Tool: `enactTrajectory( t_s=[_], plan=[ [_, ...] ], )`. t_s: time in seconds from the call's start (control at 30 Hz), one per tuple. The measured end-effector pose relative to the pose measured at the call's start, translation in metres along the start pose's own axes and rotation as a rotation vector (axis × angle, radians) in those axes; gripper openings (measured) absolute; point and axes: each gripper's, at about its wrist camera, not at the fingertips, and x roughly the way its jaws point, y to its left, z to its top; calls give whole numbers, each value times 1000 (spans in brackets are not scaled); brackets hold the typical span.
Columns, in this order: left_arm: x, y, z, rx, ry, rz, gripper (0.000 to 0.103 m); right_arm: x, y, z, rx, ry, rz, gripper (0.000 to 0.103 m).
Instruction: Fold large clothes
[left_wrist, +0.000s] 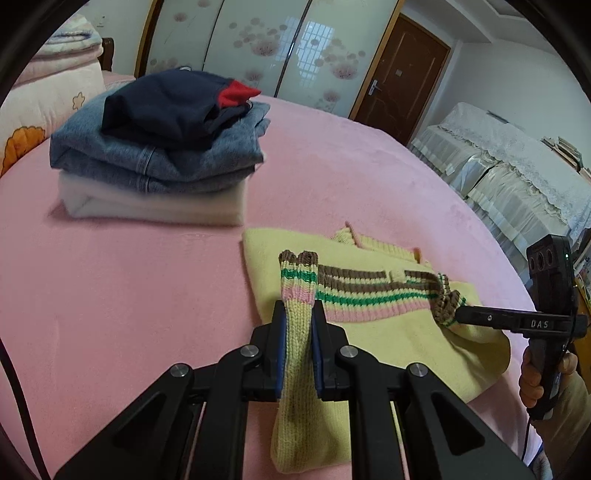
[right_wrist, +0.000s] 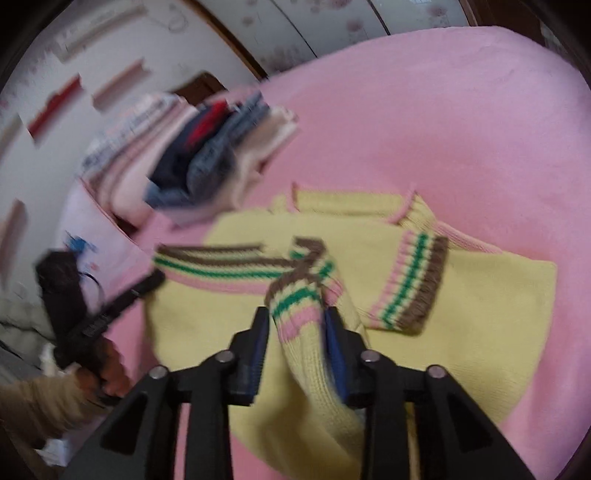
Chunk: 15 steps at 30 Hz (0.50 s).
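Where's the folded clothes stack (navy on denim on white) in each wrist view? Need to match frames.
Left wrist: the folded clothes stack sits upper left, sharp, on the pink bedspread, beyond the yellow knit sweater.
Right wrist: the same stack sits upper left of centre, tilted and motion-blurred, beyond the sweater's far left corner.
Shared landmark: the sweater's brown, green and pink striped hem, between the stack and the jaws in both.

Brown door (left_wrist: 400, 74), floral wardrobe panels (left_wrist: 258, 40) (glossy), lace-covered furniture (left_wrist: 517, 166).
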Motion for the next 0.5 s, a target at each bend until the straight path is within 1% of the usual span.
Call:
enactTrajectory(
  t_s=[0.03, 0.1, 0.17, 0.23, 0.27, 0.3, 0.4, 0.43, 0.47, 0.5],
  plan=[
    [0, 2, -1, -6, 3, -1, 10, -4, 1, -1, 0, -3, 12, 33],
    [1, 3, -2, -10, 8, -5, 10, -13, 3, -1, -5, -27, 27, 37],
    [3, 1, -2, -4, 10, -10, 10, -27, 1, 0, 13, -87, 43, 53],
    [4, -3, -2, 9, 11, -18, 10, -42, -6, -1, 50, -143, 50, 56],
    [4, -4, -1, 15, 10, -21, 10, -47, -9, -2, 73, -165, 46, 56],
    [4, -6, -1, 21, 9, -23, 10, -49, -16, 0, 103, -186, 10, 56],
    [5, -10, -1, 30, 11, -29, 10, -38, -40, 6, 214, -179, -98, 55],
    [6, -11, 0, 31, 14, -31, 10, -34, -47, 5, 242, -169, -129, 51],
    [7, -12, 0, 33, 16, -31, 10, -29, -50, 5, 258, -157, -148, 42],
    [8, -13, 0, 37, 18, -32, 10, -23, -54, 5, 273, -136, -160, 39]
  ],
)
